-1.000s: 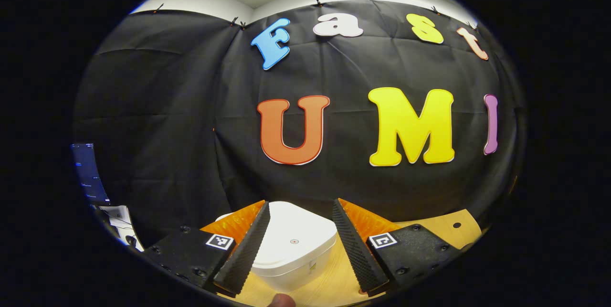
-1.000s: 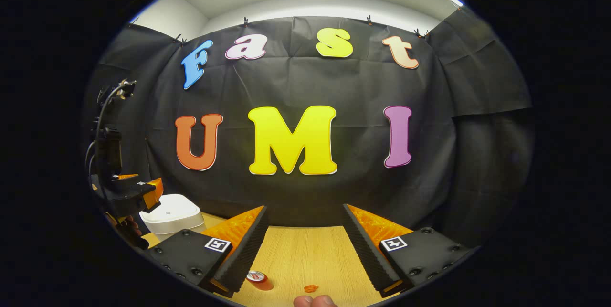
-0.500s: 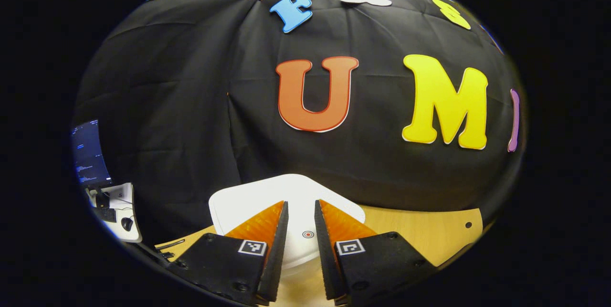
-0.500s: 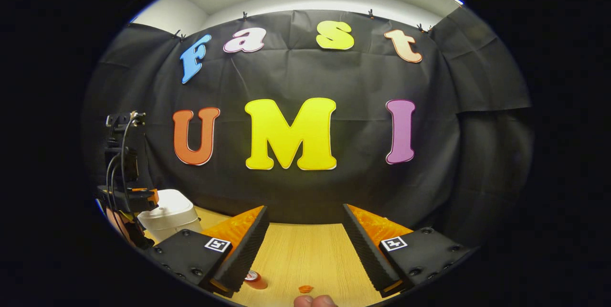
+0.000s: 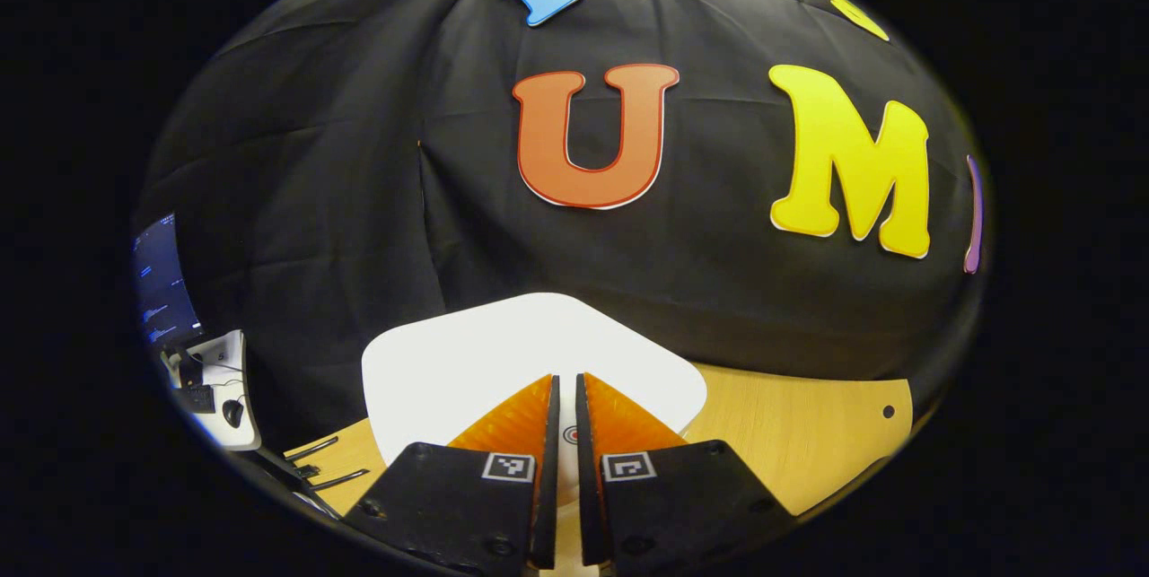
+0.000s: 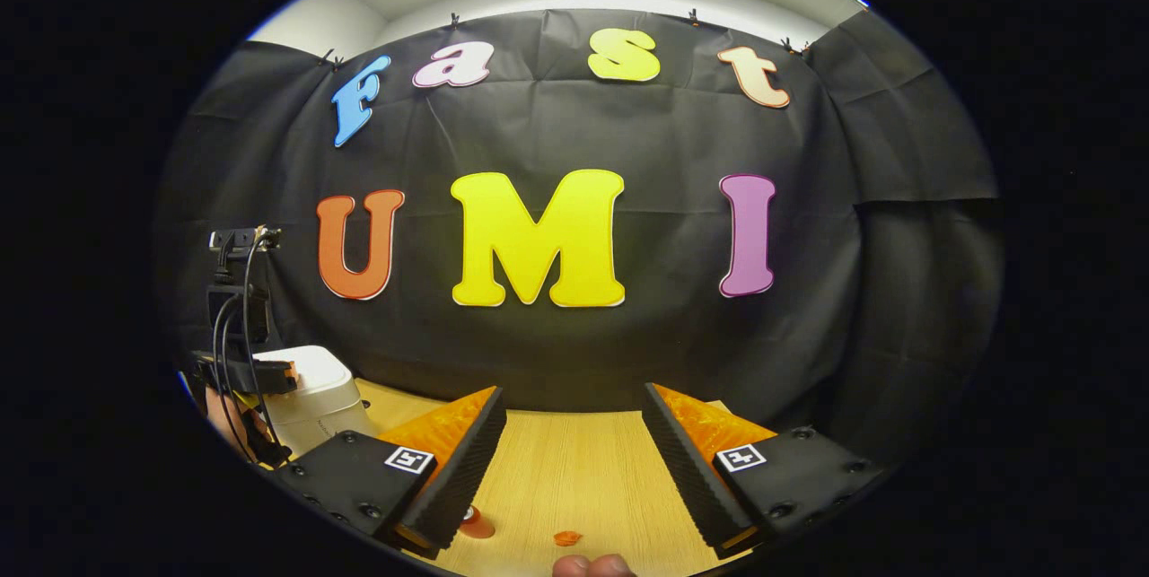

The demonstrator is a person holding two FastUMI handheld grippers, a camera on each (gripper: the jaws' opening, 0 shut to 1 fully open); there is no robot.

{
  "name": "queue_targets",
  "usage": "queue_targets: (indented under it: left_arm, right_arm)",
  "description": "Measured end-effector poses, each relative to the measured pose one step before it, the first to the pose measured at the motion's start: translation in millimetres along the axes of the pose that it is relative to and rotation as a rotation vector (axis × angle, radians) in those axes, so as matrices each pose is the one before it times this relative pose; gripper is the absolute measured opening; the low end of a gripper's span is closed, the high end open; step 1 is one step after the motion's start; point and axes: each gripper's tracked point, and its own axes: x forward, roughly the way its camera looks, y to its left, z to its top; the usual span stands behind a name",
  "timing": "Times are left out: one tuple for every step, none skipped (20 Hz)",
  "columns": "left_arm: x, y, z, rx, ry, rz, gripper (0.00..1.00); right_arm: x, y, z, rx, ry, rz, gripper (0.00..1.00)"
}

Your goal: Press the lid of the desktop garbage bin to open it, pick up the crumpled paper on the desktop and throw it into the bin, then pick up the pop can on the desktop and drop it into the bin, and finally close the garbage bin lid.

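Two tongs work a wooden surface (image 6: 574, 478) in a black-draped booth. In the left gripper view, the left tongs (image 5: 566, 389) are nearly together, a thin slit between the fingers, their tips over the white lid (image 5: 467, 362) of the bin at lower centre of the frame, close to its small round mark (image 5: 569, 435); whether the tips touch the lid cannot be told. The lid lies shut. In the right gripper view, the same bin (image 6: 314, 397) stands at lower left, with the left tongs (image 6: 274, 373) over its top and a hand (image 6: 224, 415) behind them. The right tongs (image 6: 572, 411) are wide apart at bottom centre, holding nothing, above bare wood. Beneath them, at the lower edge, the can (image 6: 476, 523) peeks out beside the left-hand finger, and a small orange scrap (image 6: 565, 538) lies just right of it. A monitor (image 5: 162, 281) glows at the far left of the left gripper view.
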Motion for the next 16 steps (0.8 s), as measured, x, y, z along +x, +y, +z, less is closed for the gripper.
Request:
queue_targets:
  left_arm:
    - [0.94,1.13,-0.82,0.00333,0.00598,0.00147,0.13]
    - [0.49,0.00,-2.40,0.00369,0.00546,0.00079,0.10]
    - [0.74,-0.37,-1.43,0.00832,0.00316,0.00070,0.08]
    - [-1.08,0.76,-0.27,0.00423,-0.00565,-0.00085,0.06]
    - [-0.64,-0.17,-1.22,-0.00201,-0.00041,0.00151,0.04]
    - [1.47,-0.40,-2.31,0.01956,0.00027,0.00621,0.04]
    - [1.07,0.84,-2.87,0.01555,0.00331,0.01310,0.03]
    - [-1.15,1.06,-0.84,0.00830,0.00071,0.01217,0.03]
    - [0.67,0.13,0.52,-0.02185,-0.00036,0.00412,0.04]
    - [0.15,-1.73,-1.05,-0.01928,0.00369,-0.00415,0.04]
    - [-1.06,-0.57,2.12,-0.00486,0.00044,-0.00986,0.04]
    - [-0.64,0.96,2.68,-0.00533,-0.01159,-0.00830,0.04]
    - [1.27,-1.04,1.96,0.00716,-0.00331,-0.00768,0.04]
    - [-3.26,1.05,5.31,0.01484,-0.01978,-0.00292,0.03]
    - [-2.44,-0.50,5.04,-0.00049,-0.01353,-0.00541,0.03]
    - [-5.12,-1.16,5.83,-0.00638,-0.01198,-0.00684,0.02]
  right_arm:
    - [0.45,0.85,-0.37,0.00093,0.00207,0.00163,0.98]
    - [0.26,0.85,-0.86,-0.00037,0.00043,0.00175,0.98]
    - [0.12,1.14,1.02,-0.00187,-0.00124,0.00048,0.98]
    - [0.29,1.38,-0.79,-0.00160,-0.00169,0.00302,0.98]
    - [-0.32,1.24,-0.73,-0.00114,0.00152,0.00184,0.98]
    - [-0.12,2.07,-0.73,-0.00090,0.00138,0.00326,0.98]
    - [0.33,0.94,-0.57,-0.00328,0.00040,0.00279,0.98]
    - [-0.36,-0.04,-1.17,-0.00412,-0.00016,-0.00060,0.98]
    - [0.32,-1.47,0.03,0.00041,0.00147,-0.00155,0.98]
    - [-0.96,-2.01,-0.79,0.00431,0.00197,-0.00434,0.98]
    - [-0.16,-2.51,0.56,0.00516,-0.00008,-0.00511,0.98]
    - [0.03,-2.76,-0.64,0.00494,-0.00131,-0.00601,0.98]
    - [0.96,-2.30,0.01,0.00361,0.00135,-0.00508,0.98]
    - [0.59,-1.31,-0.62,0.00110,0.00188,-0.00236,0.98]
    - [0.43,-1.19,1.29,-0.00021,-0.00224,-0.00174,0.98]
    - [0.02,-0.86,0.88,0.00161,-0.00480,-0.00257,0.98]
